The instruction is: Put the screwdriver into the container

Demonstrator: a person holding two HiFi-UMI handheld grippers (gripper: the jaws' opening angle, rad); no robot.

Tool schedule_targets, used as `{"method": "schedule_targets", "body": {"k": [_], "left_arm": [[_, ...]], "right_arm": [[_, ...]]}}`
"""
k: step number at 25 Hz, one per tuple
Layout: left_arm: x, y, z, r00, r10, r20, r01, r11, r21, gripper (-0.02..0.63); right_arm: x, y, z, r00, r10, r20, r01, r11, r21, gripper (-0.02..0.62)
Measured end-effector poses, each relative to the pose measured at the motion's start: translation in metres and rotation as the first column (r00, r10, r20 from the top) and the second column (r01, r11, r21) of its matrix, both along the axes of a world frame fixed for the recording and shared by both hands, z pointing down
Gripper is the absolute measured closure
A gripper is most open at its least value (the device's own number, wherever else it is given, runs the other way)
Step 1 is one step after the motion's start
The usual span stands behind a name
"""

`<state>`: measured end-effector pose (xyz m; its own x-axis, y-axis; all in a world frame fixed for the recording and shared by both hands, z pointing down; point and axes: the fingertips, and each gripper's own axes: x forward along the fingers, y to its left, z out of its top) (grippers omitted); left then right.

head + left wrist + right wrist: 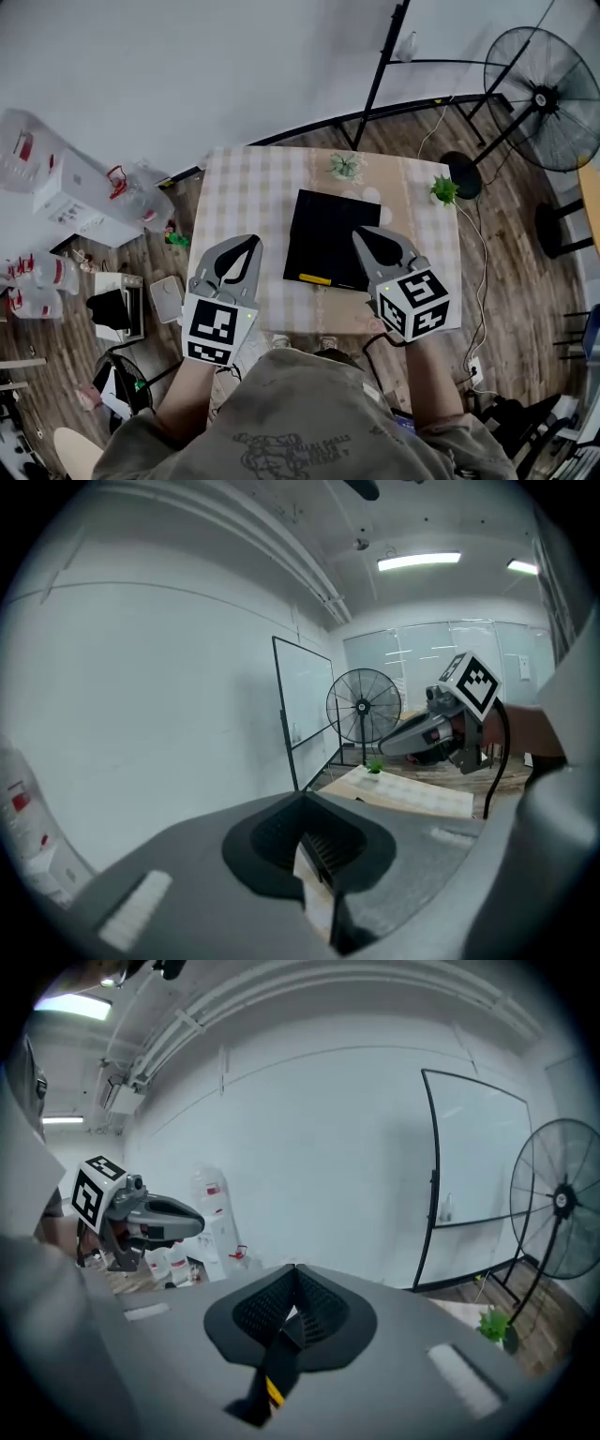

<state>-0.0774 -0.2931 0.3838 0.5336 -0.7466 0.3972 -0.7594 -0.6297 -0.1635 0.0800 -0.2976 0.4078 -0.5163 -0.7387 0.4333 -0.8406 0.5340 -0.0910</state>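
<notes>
Meeting at their tips, the fingers of the left gripper [253, 240] are closed with nothing between them. In the left gripper view, only pale cloth shows through the slot behind the tips. The right gripper [359, 232] is closed the same way and holds nothing. The dark strip with a yellow mark seen through its slot in the right gripper view appears to be the container [323, 234] below, whose front edge carries a yellow label [314, 278]. Both grippers are held in the air at the near side of the table [244, 187], the left over the cloth beside the container and the right over the container's near right corner. The container is a flat black square near the middle of the checked cloth. Its inside is too dark to make out the screwdriver, and neither gripper has it. Two small green plants stand towards the far edge, one [346, 165] just behind the container and one [443, 190] near the right corner. Around the table are a wooden floor [525, 244], a plain white wall, a large standing fan [544, 98] at the far right, a black-framed whiteboard [478, 1157], and white boxes and bottles [75, 192] piled on the left.
</notes>
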Motion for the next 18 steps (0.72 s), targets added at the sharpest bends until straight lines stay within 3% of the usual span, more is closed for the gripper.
{"method": "schedule_targets", "body": {"k": [7,11,18], "left_arm": [[0.018,0.018,-0.063,0.998,0.054,0.024,-0.057,0.981,0.184,0.604],[0.025,0.030,-0.091,0.995,0.099,0.001,-0.096,0.963,0.254,0.604],[0.023,0.054,-0.106,0.993,0.111,-0.028,-0.099,0.960,0.261,0.604]], "right_arm": [[0.009,0.034,-0.081,0.998,0.011,0.055,-0.021,0.982,0.188,0.568],[0.011,0.054,-0.102,0.995,0.008,0.103,-0.030,0.976,0.215,0.568],[0.016,0.085,-0.110,0.989,0.001,0.150,-0.030,0.981,0.190,0.568]]}}
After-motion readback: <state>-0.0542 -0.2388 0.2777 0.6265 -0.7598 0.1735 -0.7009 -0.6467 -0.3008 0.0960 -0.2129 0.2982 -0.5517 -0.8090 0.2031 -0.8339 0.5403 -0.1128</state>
